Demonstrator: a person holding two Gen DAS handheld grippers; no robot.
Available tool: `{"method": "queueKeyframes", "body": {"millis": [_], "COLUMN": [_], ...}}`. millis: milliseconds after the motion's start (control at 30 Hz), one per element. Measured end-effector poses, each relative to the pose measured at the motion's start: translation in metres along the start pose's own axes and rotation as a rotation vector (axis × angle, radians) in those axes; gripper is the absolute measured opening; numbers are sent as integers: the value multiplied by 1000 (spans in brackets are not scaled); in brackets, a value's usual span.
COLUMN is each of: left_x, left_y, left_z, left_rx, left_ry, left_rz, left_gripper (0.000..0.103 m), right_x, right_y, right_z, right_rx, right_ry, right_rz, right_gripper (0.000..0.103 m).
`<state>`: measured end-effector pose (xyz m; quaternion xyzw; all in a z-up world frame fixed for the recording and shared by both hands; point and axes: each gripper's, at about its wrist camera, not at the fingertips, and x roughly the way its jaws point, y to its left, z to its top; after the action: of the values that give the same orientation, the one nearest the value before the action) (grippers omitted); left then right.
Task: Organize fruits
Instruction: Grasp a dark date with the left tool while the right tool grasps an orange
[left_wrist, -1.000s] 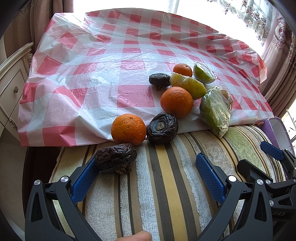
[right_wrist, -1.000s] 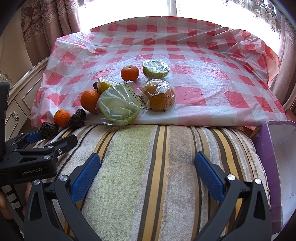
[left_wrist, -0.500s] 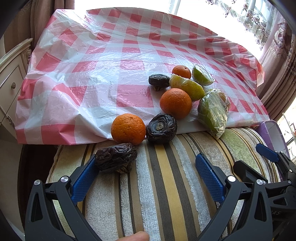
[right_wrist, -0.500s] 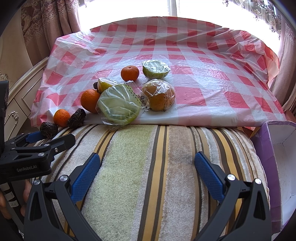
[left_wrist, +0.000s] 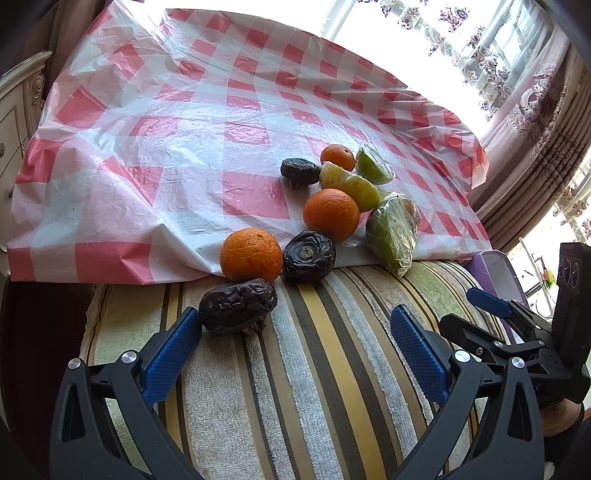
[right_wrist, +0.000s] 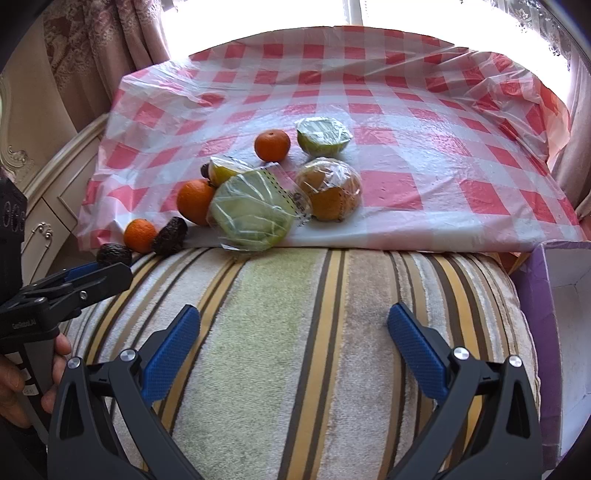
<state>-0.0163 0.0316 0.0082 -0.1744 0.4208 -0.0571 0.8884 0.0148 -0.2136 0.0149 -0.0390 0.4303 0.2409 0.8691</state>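
Observation:
Fruits lie in a cluster at the near edge of a red-checked plastic sheet (left_wrist: 177, 122). A wrinkled dark fruit (left_wrist: 238, 305) rests on the striped cushion (left_wrist: 314, 369), just ahead of my left fingertip. Behind it are an orange (left_wrist: 251, 254), a second dark fruit (left_wrist: 308, 255), a bigger orange (left_wrist: 331, 214) and a bagged green fruit (left_wrist: 391, 236). My left gripper (left_wrist: 295, 332) is open and empty. My right gripper (right_wrist: 293, 332) is open and empty over the cushion, short of the bagged green fruit (right_wrist: 251, 214) and a wrapped orange fruit (right_wrist: 328, 190).
A purple-edged box (right_wrist: 546, 295) stands at the cushion's right end. A cream cabinet (left_wrist: 14, 110) stands at the left. Curtains and a bright window are behind the sheet. The right gripper (left_wrist: 491, 306) shows at the left view's right edge.
The left gripper has tilted and shifted slightly, so the fruits sit further right in its view. The right gripper has edged a little closer. No fruit has moved.

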Motion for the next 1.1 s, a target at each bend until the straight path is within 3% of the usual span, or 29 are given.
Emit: {"method": "queueKeyframes", "body": {"millis": [100,167,267,433,500,667,933,1100], "left_x": [-6,-8,-8,-8,-7,-7,-12,-21], "left_y": [6,12,22,34,37,47,61,75], "left_z": [1,2,5,5,5,5,3,3], "left_rx": [-24,-43,-85,-138,-150,-185,-227,-256], "left_ry": [-17,-24,-16,-19,-12,-11,-12,-32], "left_rz": [-1,-16,-39,-58,-65,-67,-73,-54], "left_gripper": [95,93,75,65,54,39,39,39], "right_x": [-3,-11,-16,-14,-12,1,21,40], "right_y": [18,30,37,53,63,88,123,146], "right_z": [4,7,19,40,46,58,68,67], "right_rx": [-169,-257,-268,-370,-422,-528,-646,-745], "right_ry": [5,-49,-71,-82,-84,-79,-57,-7], "right_rz": [26,12,115,135,148,165,215,232], "right_gripper": [102,102,102,102,102,102,100,84]}}
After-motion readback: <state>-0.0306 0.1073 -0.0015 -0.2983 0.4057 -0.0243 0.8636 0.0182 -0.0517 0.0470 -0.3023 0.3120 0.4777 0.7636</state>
